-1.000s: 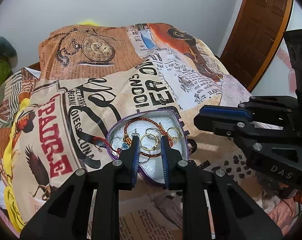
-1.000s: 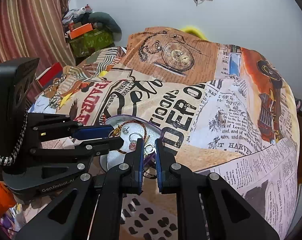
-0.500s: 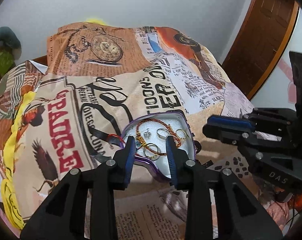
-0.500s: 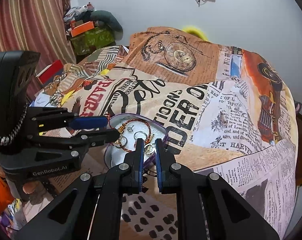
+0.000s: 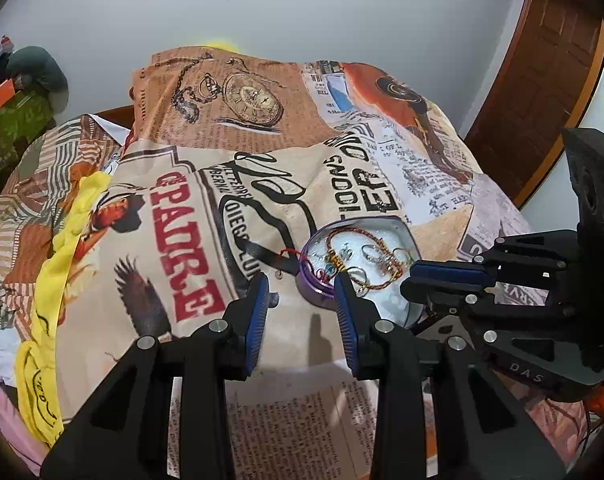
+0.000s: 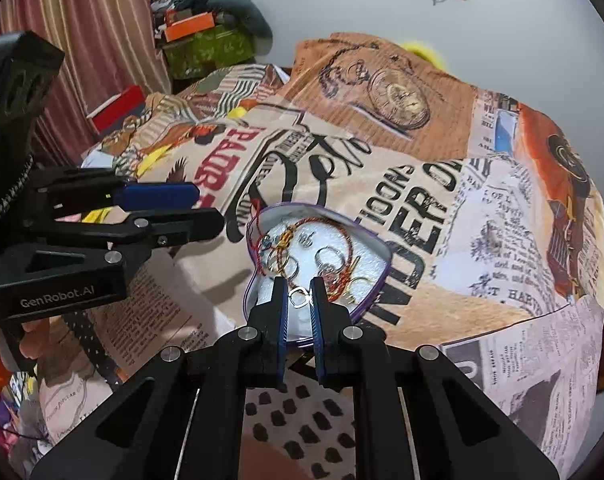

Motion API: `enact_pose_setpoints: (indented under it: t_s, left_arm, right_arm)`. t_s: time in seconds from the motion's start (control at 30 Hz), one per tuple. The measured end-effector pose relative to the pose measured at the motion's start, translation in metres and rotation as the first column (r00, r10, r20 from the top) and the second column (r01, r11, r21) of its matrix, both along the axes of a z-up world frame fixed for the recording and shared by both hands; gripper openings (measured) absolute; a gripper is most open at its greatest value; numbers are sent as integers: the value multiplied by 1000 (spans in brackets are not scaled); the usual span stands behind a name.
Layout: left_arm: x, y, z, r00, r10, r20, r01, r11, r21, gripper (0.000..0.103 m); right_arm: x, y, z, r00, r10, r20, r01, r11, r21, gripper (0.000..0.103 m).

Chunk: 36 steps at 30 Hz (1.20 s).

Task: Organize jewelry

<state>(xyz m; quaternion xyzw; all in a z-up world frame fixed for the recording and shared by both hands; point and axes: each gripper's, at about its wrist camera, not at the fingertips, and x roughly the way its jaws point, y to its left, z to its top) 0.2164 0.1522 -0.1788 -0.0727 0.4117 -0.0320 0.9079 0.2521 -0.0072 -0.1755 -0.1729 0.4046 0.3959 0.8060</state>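
Note:
A purple heart-shaped tin (image 5: 314,294) lined with white foam lies on the printed bedspread (image 5: 190,168). It holds a red-gold cord bracelet (image 5: 353,235), hoop earrings and several rings. My left gripper (image 5: 302,300) hovers at the tin's left edge, open, with nothing between its fingers. From the right wrist view, the tin (image 6: 381,249) lies just ahead. My right gripper (image 6: 300,300) is shut on a small silver ring (image 6: 299,298) over the tin's near end. The left gripper (image 6: 174,210) shows at the left there, and the right gripper (image 5: 441,278) at the right of the left wrist view.
A yellow cloth (image 5: 62,248) trails along the bed's left side. A brown door (image 5: 541,80) stands behind on the right. Boxes and clothes (image 6: 206,40) pile up by a striped curtain (image 6: 82,40) to the far left. The white wall is behind the bed.
The left gripper's jaws have spread and it has drawn back to the left, off the tin's contents. The right gripper, still pinching the ring, has moved over the tin's near end.

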Motion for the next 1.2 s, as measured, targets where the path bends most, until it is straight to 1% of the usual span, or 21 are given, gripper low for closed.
enact_pose_setpoints:
  t_s: [0.17, 0.4, 0.5, 0.57, 0.67, 0.83, 0.93, 1.1, 1.2]
  left_arm:
    - [0, 0, -4, 1000, 2, -5, -2, 1000, 2, 33]
    - [-4, 3, -4, 1000, 14, -4, -14, 1000, -7, 33]
    - [-7, 4, -1, 1000, 18, 2, -18, 1000, -6, 33]
    - [-10, 5, 2, 1000, 23, 6, -22, 1000, -3, 33]
    - [-14, 6, 7, 1000, 28, 13, -28, 1000, -1, 33]
    - [-22, 3, 19, 999, 35, 33, -35, 999, 1, 33]
    - [-30, -3, 33, 998, 32, 60, -33, 999, 8, 33]
    - [-53, -18, 70, 988, 29, 149, -35, 999, 39, 33]
    - [-74, -32, 101, 972, 16, 233, -32, 997, 64, 33]
  right_arm:
    - [-1, 2, -2, 1000, 8, -15, -8, 1000, -7, 10]
    - [-3, 10, -8, 1000, 24, -17, -25, 998, -54, 10]
    - [-4, 10, -7, 1000, 22, -9, -22, 998, -55, 17]
    - [-4, 9, -6, 1000, 13, 5, -13, 998, -56, 24]
    - [-6, 6, 0, 1000, -1, 26, 2, 999, -46, 27]
    - [-11, -4, 18, 998, -24, 52, 25, 1000, -10, 27]
    - [-19, -14, 35, 996, -45, 82, 43, 999, 20, 27]
    - [-38, -39, 76, 983, -92, 156, 76, 991, 108, 27]
    - [-60, -57, 108, 965, -129, 229, 87, 979, 184, 27]
